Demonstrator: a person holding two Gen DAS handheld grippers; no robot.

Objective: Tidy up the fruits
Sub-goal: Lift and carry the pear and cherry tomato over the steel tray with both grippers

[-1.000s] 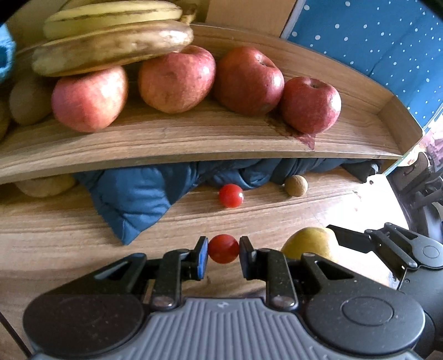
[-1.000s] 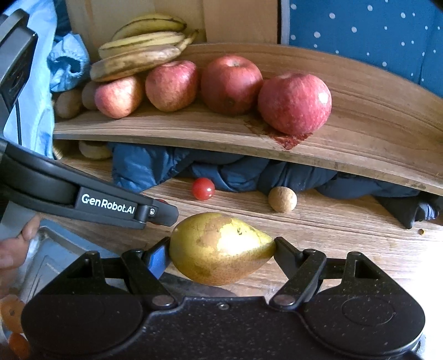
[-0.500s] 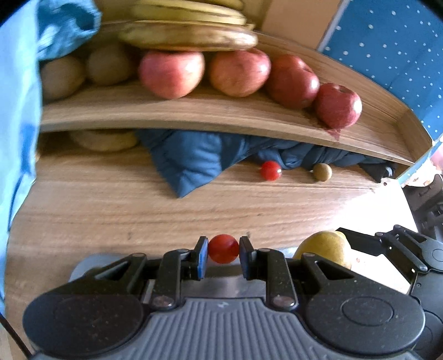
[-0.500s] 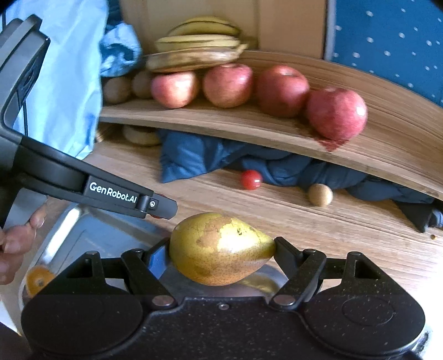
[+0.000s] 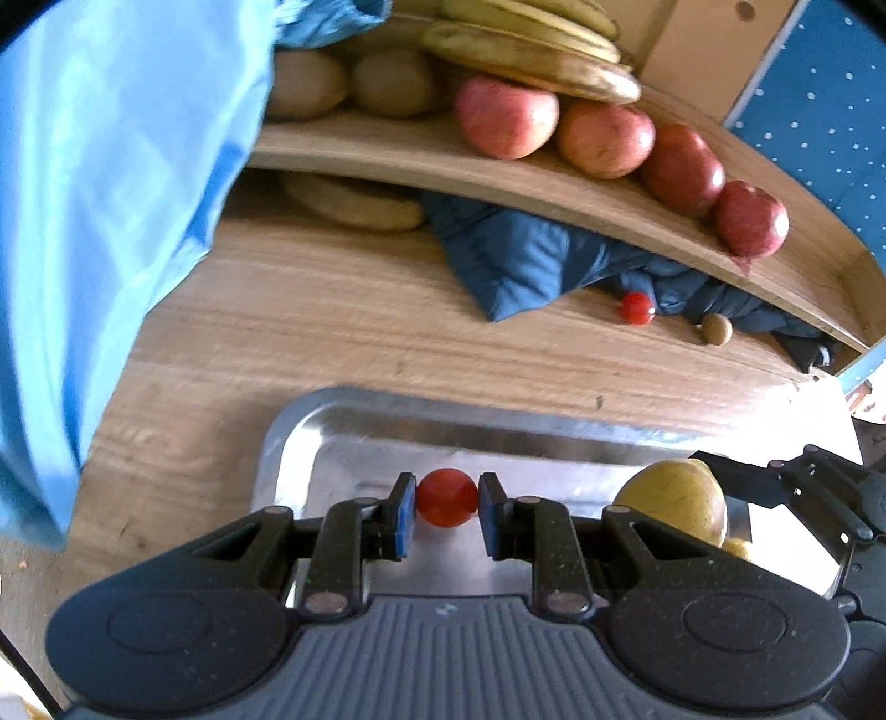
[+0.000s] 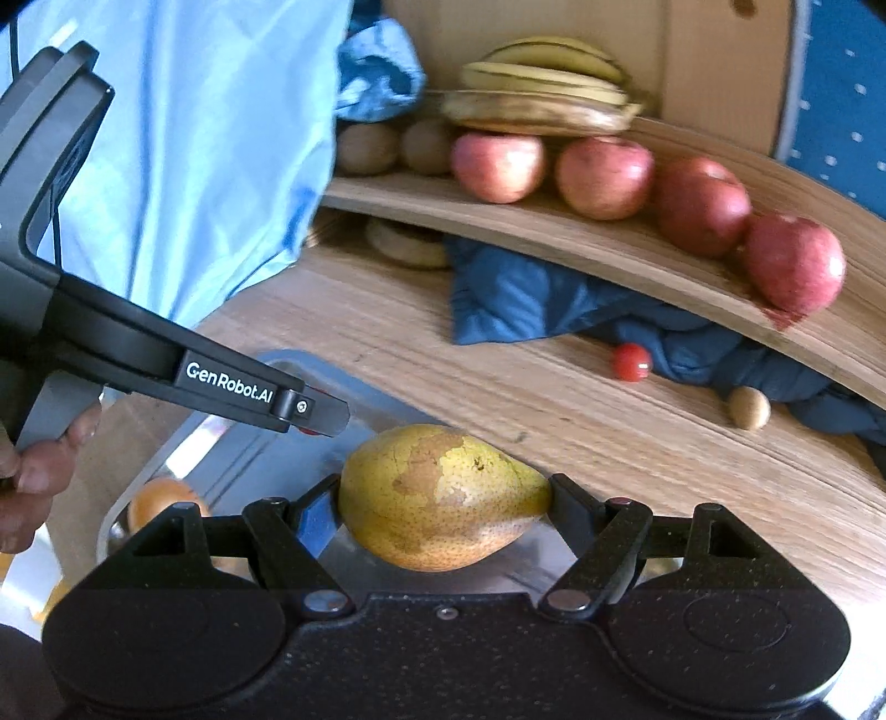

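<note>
My left gripper (image 5: 446,512) is shut on a small red cherry tomato (image 5: 446,497) and holds it over a silver metal tray (image 5: 343,421). My right gripper (image 6: 443,512) is shut on a yellow-brown pear (image 6: 443,495), over the same tray (image 6: 232,437); the pear also shows in the left wrist view (image 5: 673,501). An orange fruit (image 6: 160,495) lies in the tray. Another cherry tomato (image 5: 635,307) and a small brown round fruit (image 5: 716,329) lie on the wooden table.
A curved wooden shelf (image 5: 554,191) at the back holds red apples (image 5: 506,116), bananas (image 5: 531,50) and kiwis (image 5: 307,83). A dark blue cloth (image 5: 526,260) lies under it. Light blue fabric (image 5: 111,194) hangs at the left.
Both grippers have drawn back from the shelf and to the left, still holding the tomato and the pear. The metal tray has come into view below them.
</note>
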